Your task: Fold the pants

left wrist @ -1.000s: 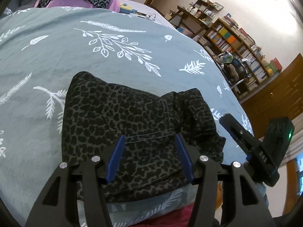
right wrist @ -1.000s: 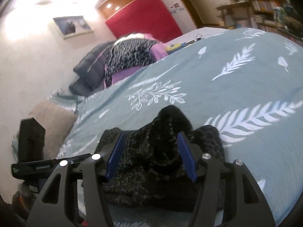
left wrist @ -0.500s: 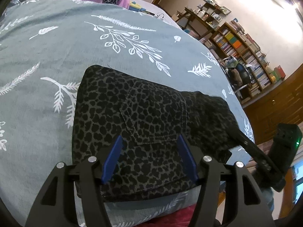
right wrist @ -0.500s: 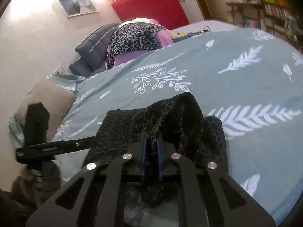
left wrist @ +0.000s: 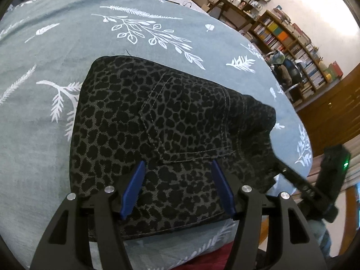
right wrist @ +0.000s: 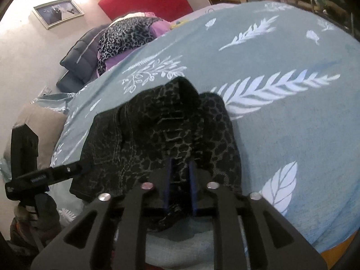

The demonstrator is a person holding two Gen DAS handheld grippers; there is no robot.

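pants [left wrist: 175, 135]: dark leopard-print, folded bundle on the bedspread, centre of the left wrist frame; back pocket stitching faces up. Also centre of the right wrist frame [right wrist: 162, 135], bunched and humped there
bedspread [left wrist: 67, 45]: grey-green with white leaf and feather print, fills most of both frames
left gripper [left wrist: 177, 189]: lower centre of its frame, blue fingers [left wrist: 132, 189] spread wide apart over the near part of the pants, nothing pinched between them
right gripper [right wrist: 180, 186]: lower centre of its frame, blue fingers [right wrist: 193, 189] drawn close together, clamped on a raised fold of the pants (fabric visible between them)
clothes pile [right wrist: 128, 36]: leopard and purple, upper left of the right wrist frame, well apart from the pants
bookshelf [left wrist: 299, 51]: upper right of the left wrist frame
framed picture [right wrist: 57, 12]: wall, upper left of the right wrist frame
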